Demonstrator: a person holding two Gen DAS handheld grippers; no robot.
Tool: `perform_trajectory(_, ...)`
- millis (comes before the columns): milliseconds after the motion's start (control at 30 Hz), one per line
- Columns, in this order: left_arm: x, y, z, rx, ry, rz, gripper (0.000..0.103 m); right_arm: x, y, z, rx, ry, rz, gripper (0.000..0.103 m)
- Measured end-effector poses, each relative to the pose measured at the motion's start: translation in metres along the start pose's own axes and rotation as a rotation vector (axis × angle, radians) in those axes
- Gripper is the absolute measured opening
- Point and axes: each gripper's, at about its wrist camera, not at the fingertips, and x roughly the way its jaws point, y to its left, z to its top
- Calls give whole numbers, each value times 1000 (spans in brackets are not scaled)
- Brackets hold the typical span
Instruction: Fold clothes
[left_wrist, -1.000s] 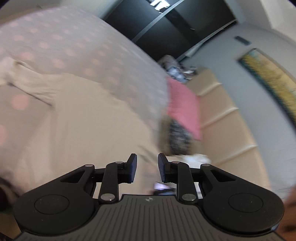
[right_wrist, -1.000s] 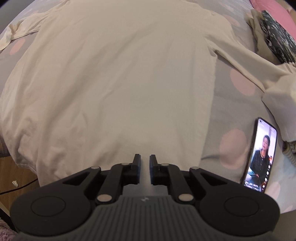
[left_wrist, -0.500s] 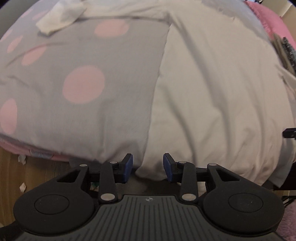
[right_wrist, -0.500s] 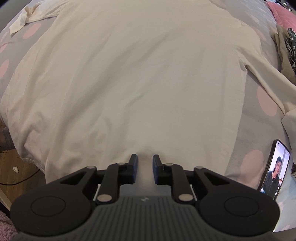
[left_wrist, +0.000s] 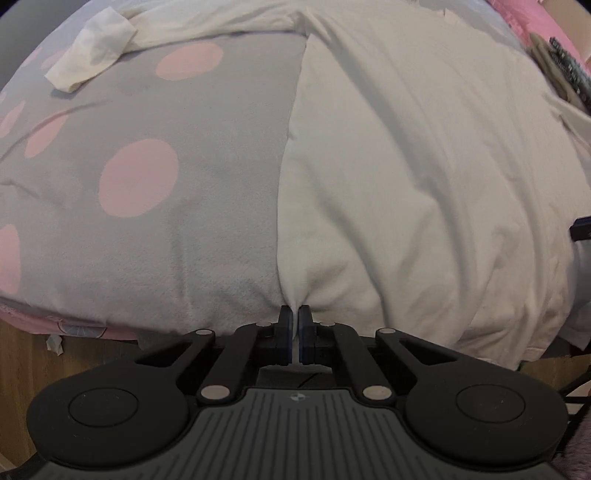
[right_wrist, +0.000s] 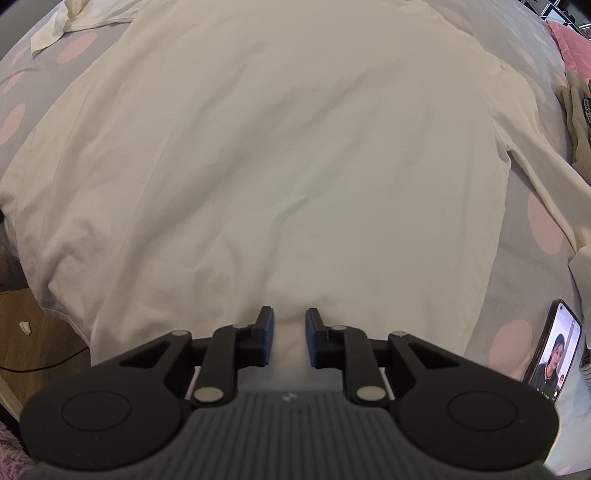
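A cream long-sleeved shirt (left_wrist: 424, 155) lies spread flat on a grey bedspread with pink dots (left_wrist: 147, 155). In the left wrist view my left gripper (left_wrist: 294, 314) is shut on the shirt's left side edge near the hem, and the cloth puckers at the pads. In the right wrist view the same shirt (right_wrist: 295, 147) fills most of the frame. My right gripper (right_wrist: 289, 317) stands open over the hem, with cloth between its two fingers. One sleeve (right_wrist: 546, 192) runs out to the right, the other sleeve (left_wrist: 92, 62) lies at the far left.
A phone (right_wrist: 554, 354) with a lit screen lies on the bedspread (right_wrist: 517, 280) to the right of the shirt. A pink pillow (right_wrist: 569, 40) and dark patterned clothes (left_wrist: 565, 62) sit at the far right. Wooden floor (right_wrist: 33, 325) shows below the bed edge.
My left gripper has swung down to the shirt's left edge and shut on it. My right gripper has opened wider and moved in over the hem.
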Motion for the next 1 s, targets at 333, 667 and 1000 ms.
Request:
perform_trajectory(333, -16, 44, 1, -201, 99, -14, 0, 3, -4, -1, 4, 29, -45, 22)
perform_trajectory(667, 1, 14, 7, -51, 188, 150, 13, -8, -50, -21, 198, 54, 40, 24)
perform_trajectory(1000, -21, -38, 48, 78, 50, 157, 17, -16, -72, -84, 295, 171, 12, 26)
